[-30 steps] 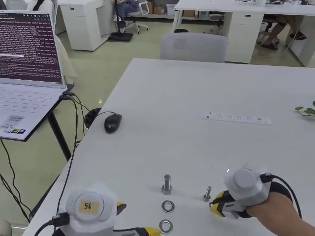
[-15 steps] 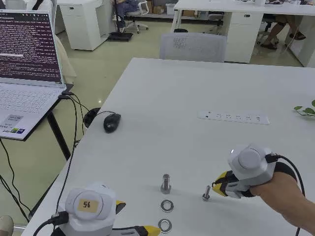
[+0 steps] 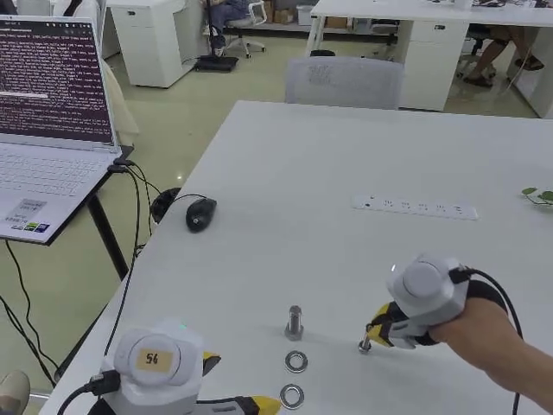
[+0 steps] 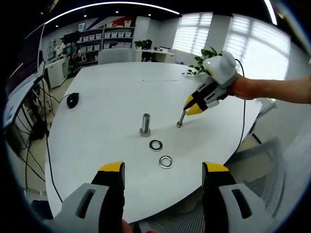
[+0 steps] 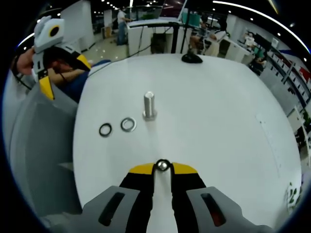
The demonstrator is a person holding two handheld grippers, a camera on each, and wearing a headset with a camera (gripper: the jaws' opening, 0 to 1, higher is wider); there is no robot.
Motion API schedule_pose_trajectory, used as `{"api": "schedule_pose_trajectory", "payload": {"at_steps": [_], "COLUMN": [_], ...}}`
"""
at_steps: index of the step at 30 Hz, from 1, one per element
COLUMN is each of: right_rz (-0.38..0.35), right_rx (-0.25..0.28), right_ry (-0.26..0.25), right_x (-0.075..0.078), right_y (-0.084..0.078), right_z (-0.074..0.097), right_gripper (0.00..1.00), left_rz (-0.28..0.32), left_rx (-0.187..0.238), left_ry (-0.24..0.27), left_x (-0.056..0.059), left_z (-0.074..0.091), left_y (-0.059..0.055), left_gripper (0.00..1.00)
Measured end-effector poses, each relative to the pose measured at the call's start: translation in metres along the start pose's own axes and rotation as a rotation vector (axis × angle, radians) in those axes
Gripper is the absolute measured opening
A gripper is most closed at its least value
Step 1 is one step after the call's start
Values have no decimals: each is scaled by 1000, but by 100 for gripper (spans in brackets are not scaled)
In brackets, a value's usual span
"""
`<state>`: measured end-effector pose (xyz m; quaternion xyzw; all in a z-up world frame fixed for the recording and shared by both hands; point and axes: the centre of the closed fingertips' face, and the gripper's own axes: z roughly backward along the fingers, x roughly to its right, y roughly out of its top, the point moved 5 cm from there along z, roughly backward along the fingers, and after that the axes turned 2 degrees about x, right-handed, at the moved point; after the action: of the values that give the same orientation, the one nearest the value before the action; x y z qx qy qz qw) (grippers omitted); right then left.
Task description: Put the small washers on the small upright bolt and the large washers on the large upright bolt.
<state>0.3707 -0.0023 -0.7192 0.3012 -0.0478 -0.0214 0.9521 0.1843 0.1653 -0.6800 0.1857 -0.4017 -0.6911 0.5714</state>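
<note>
You are bringing your right hand-held gripper (image 3: 375,331) back down over the small bolt (image 3: 365,346) after lifting clear of it a moment ago, its jaws drawn close around a small round metal piece (image 5: 162,165) that could be washer or bolt top. Your left hand-held gripper (image 4: 163,168) is hovering wide open at the near edge of the bench (image 3: 346,173), while two washers (image 3: 296,361) are lying loose just beside the large bolt (image 3: 295,322), so that half is likely waiting

Right gripper (image 3: 378,331): lifted from its low position on the table beside the small bolt (image 3: 365,346), drew up and slightly away, then closed back in. Tips finished at the bolt's top, with the hand (image 3: 484,337) raised behind.
</note>
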Motion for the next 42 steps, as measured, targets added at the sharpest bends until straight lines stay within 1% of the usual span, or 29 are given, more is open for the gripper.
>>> {"api": "schedule_pose_trajectory", "payload": {"at_steps": [5, 13, 21, 24, 32, 38, 41, 42], "right_rz": [8, 27, 29, 16, -37, -54, -68, -70], "right_rx": [-9, -39, -67, -84, -93, -100, -80, -82], "right_ry": [0, 6, 16, 22, 29, 30, 33, 33], "right_x": [2, 2, 2, 2, 1, 0, -2, -2], "right_y": [1, 0, -6, -12, -21, -27, -26, -26], "right_z": [-2, -6, -15, -23, -38, -43, -41, -41], "right_gripper": [13, 13, 14, 14, 14, 14, 16, 16], "left_rz": [-2, -2, -1, 1, -3, -6, -8, -9], "left_rx": [0, 0, -3, -3, -3, -6, -5, -5], "left_ry": [-4, -4, -3, 0, 1, -3, -5, -6], "left_x": [1, 0, 0, -2, -2, -1, -1, 0], "left_z": [-1, -2, 0, 0, 0, -1, -2, -2], "left_y": [0, 1, -1, -1, 1, 1, 2, 3], "left_gripper": [64, 64, 64, 64, 64, 64, 64, 64]}}
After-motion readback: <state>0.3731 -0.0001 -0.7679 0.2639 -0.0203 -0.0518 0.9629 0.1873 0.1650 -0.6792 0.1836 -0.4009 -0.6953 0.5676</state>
